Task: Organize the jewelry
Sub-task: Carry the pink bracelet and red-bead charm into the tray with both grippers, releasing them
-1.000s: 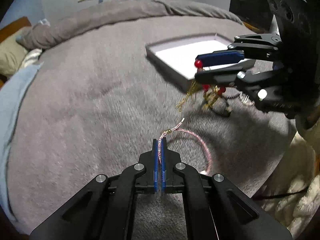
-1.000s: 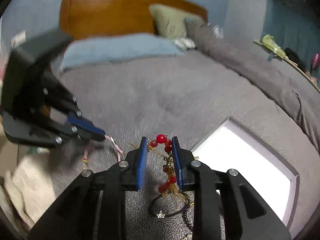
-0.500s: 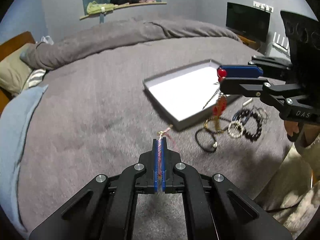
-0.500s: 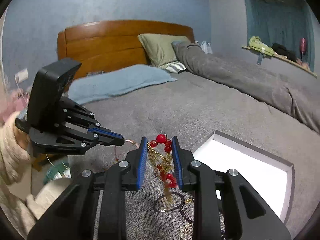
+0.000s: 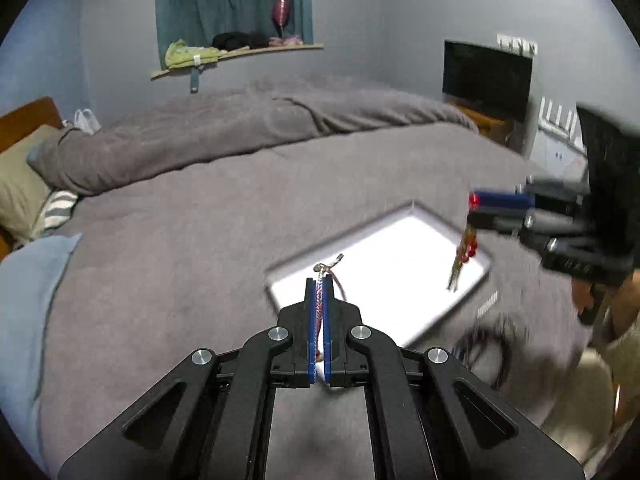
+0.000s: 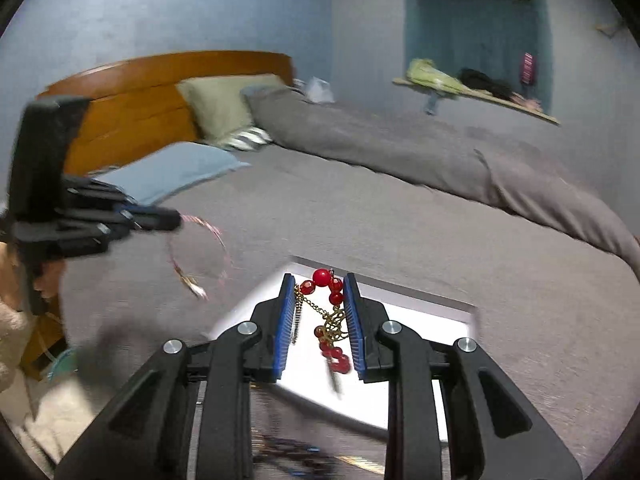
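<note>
Two views: left wrist first, then right wrist.
Left view, left gripper (image 5: 319, 312): jaws pressed together on a pink braided bracelet (image 5: 320, 300), pinched mid-strand so its clasp end pokes out past the tips.
Left view, tray (image 5: 448, 236): white, shallow, lying on the grey bed (image 5: 200, 240) just beyond the tips; probably the place meant for the pieces.
Left view, right gripper (image 5: 486, 210): blurred at the right edge, a red bead necklace (image 5: 464, 252) dangling from it above the tray's far side.
Left view, loose jewelry (image 5: 486, 330): dark blurred rings on the bed beside the tray's near edge, still to be sorted, I judge.
Right view, right gripper (image 6: 319, 320): jaws partly apart yet clamped on the necklace (image 6: 330, 316); beads and gold chain bunch between the pads, which keeps them from closing further.
Right view, tray (image 6: 420, 304): directly under the tips, so a release here would likely drop the necklace inside.
Right view, left gripper (image 6: 168, 220): at the left, bracelet (image 6: 200, 256) hanging in a loop above the bed, beside the tray.
</note>
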A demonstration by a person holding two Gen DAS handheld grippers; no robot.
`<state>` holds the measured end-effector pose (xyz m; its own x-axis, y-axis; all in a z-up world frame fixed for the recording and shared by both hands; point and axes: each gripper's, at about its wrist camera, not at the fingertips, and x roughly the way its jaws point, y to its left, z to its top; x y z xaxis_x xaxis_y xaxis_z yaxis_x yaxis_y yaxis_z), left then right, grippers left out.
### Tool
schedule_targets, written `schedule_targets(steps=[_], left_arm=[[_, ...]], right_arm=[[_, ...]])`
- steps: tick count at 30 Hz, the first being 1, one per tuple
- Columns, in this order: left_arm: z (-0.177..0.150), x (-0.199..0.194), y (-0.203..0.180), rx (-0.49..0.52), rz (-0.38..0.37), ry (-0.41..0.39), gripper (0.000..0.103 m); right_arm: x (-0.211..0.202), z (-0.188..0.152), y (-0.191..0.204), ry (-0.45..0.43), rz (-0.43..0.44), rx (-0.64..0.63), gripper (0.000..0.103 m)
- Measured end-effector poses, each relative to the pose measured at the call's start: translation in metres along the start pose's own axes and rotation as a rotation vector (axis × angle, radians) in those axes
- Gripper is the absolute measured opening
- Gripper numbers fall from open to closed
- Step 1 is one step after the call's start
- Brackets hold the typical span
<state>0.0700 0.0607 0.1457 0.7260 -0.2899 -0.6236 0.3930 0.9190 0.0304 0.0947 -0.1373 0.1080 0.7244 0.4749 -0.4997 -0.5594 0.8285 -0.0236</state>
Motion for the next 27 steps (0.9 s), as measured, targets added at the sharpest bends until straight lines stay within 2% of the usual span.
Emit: schedule_targets(steps=[3,8,13,16,22,24,26,27], left_arm=[[0.012,0.031,-0.001,-0.019,0.003,-0.005,0.004],[0.023,0.089,0.002,-0.06,0.019,0.029,0.004],[0.016,0.149,0.007,-0.085,0.058,0.134,0.004],[0.009,0.173,0.01,-0.092,0.088,0.191,0.004],[-0.002,0.193,0.013,-0.092,0.12,0.231,0.004],[-0.005,0.195,0.012,-0.092,0.119,0.238,0.009],[-0.009,0.194,0.011,-0.092,0.118,0.235,0.031],[-0.01,0.193,0.01,-0.088,0.12,0.23,0.034]], right_arm=[[0.023,-0.005,-0.032,0.045,-0.085,0.036,0.024],[0.06,-0.013,-0.067,0.09,-0.15,0.09,0.024],[0.101,-0.024,-0.096,0.186,-0.192,0.143,0.024],[0.124,-0.031,-0.107,0.249,-0.225,0.155,0.024],[0.135,-0.044,-0.114,0.312,-0.225,0.192,0.025],[0.138,-0.045,-0.114,0.322,-0.22,0.194,0.025],[0.137,-0.047,-0.113,0.321,-0.214,0.189,0.025],[0.136,-0.047,-0.112,0.321,-0.215,0.188,0.026]])
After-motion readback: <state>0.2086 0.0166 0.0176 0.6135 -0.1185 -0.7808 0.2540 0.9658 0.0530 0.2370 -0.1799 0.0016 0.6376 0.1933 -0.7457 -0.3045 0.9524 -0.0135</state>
